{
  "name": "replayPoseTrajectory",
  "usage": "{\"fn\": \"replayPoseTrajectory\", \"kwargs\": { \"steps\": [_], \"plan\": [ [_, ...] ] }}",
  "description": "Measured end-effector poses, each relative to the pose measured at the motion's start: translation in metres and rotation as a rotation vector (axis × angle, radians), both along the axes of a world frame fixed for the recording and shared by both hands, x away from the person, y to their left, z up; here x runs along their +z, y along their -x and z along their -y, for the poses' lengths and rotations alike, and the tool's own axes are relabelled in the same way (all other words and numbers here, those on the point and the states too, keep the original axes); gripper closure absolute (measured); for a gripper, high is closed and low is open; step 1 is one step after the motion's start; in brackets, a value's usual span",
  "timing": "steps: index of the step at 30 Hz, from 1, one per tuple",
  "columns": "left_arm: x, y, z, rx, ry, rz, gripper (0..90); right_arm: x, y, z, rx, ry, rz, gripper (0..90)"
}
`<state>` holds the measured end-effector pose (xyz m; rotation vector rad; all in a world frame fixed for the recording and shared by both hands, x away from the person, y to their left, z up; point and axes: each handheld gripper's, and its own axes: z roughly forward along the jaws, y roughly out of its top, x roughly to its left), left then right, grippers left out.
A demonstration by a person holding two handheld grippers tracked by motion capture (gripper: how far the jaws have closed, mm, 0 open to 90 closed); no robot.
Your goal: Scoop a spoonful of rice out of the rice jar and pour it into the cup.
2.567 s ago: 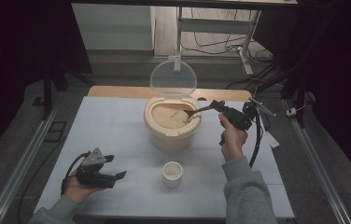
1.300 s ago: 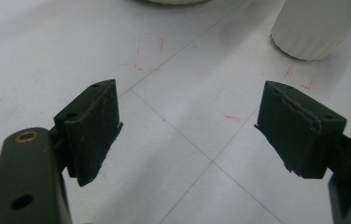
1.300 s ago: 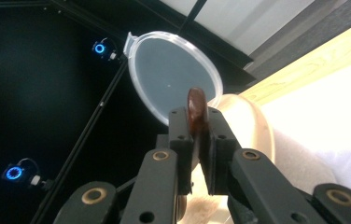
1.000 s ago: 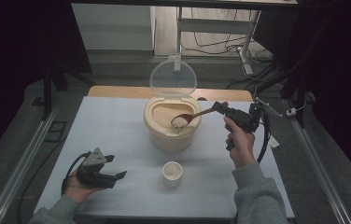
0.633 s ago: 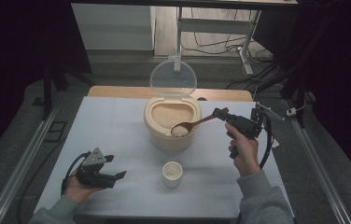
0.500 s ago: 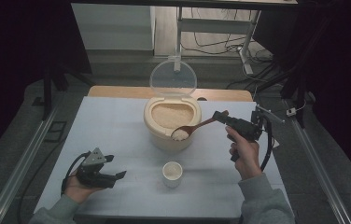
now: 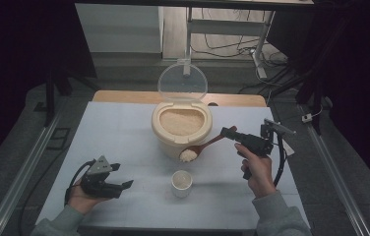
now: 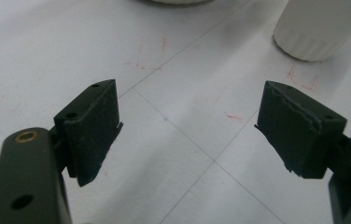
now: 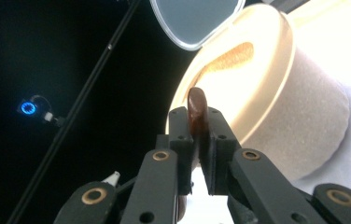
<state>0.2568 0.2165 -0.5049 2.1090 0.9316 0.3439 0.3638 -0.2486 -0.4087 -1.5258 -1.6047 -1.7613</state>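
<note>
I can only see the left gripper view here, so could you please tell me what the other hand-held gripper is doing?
Observer: The right hand-held gripper is shut on a wooden spoon by its handle.
Operator: Thank you. Is anything in the spoon?
Observer: Yes, its bowl carries a heap of rice, in front of the rice container and above the table.
Operator: And the white thing at my upper right?
Observer: That is a small white cup, standing upright just in front of the spoon's bowl.
Operator: Is the container open?
Observer: Yes, its clear lid stands raised behind it.
</note>
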Motion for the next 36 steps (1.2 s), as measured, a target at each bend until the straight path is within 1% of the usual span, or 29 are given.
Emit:
{"fn": "replayPoseTrajectory", "kwargs": {
  "steps": [5,6,10,12,14,15,17,19,20,23,25,26,27,28,29,30,33,34,35,36],
  "plan": [
    [0.0,0.0,0.0,0.0,-0.002,-0.001,21.0,-0.004,0.002,-0.003,0.018,0.017,-0.006,83.3],
    [0.0,0.0,0.0,0.0,-0.002,-0.001,20.9,-0.007,0.002,-0.005,0.025,0.035,-0.007,83.3],
    [-0.001,0.0,0.0,0.0,-0.003,-0.001,20.9,-0.011,0.002,-0.009,0.043,0.06,-0.013,83.3],
    [-0.001,0.0,0.0,0.0,-0.004,-0.002,20.9,-0.013,0.003,-0.011,0.051,0.081,-0.009,83.3],
    [-0.001,0.0,0.0,0.0,-0.005,-0.002,20.9,-0.014,0.003,-0.012,0.058,0.102,-0.004,83.3],
    [-0.001,0.0,0.0,-0.001,-0.005,-0.003,20.9,-0.014,0.003,-0.012,0.058,0.102,-0.004,83.3],
    [-0.001,-0.001,0.001,-0.001,-0.007,-0.004,20.9,-0.016,0.004,-0.015,0.067,0.131,-0.001,83.2],
    [-0.001,0.0,0.001,-0.002,-0.008,-0.004,20.9,-0.016,0.004,-0.016,0.069,0.14,0.001,83.3],
    [-0.001,0.0,0.001,-0.003,-0.01,-0.004,20.9,-0.016,0.004,-0.018,0.074,0.167,0.006,83.2],
    [-0.001,0.0,0.001,-0.001,-0.008,-0.004,20.9,-0.016,0.004,-0.02,0.078,0.184,0.012,83.2],
    [-0.001,0.0,0.001,-0.001,-0.008,-0.005,20.9,-0.015,0.004,-0.023,0.084,0.212,0.023,83.2],
    [-0.001,-0.001,0.001,-0.002,-0.009,-0.005,20.9,-0.015,0.004,-0.023,0.084,0.212,0.023,83.2],
    [-0.001,-0.001,0.001,-0.001,-0.008,-0.004,20.9,-0.014,0.004,-0.024,0.088,0.222,0.028,83.2],
    [-0.001,0.0,0.001,-0.002,-0.009,-0.005,20.9,-0.012,0.005,-0.027,0.093,0.246,0.044,83.2],
    [-0.001,0.0,0.001,-0.001,-0.008,-0.005,20.9,-0.012,0.005,-0.027,0.093,0.246,0.044,83.2],
    [-0.001,-0.001,0.0,-0.002,-0.009,-0.004,20.9,-0.009,0.006,-0.03,0.1,0.266,0.064,83.2],
    [-0.001,0.0,0.0,-0.001,-0.008,-0.004,20.9,-0.007,0.007,-0.031,0.106,0.276,0.077,83.2],
    [-0.001,0.0,0.0,-0.001,-0.008,-0.004,20.9,-0.004,0.008,-0.033,0.113,0.294,0.094,83.2],
    [-0.001,0.0,0.001,-0.001,-0.008,-0.004,20.9,-0.004,0.008,-0.033,0.113,0.294,0.094,83.2],
    [-0.001,0.0,0.0,-0.001,-0.009,-0.004,20.9,-0.001,0.01,-0.035,0.121,0.318,0.12,83.2]
  ]
}}
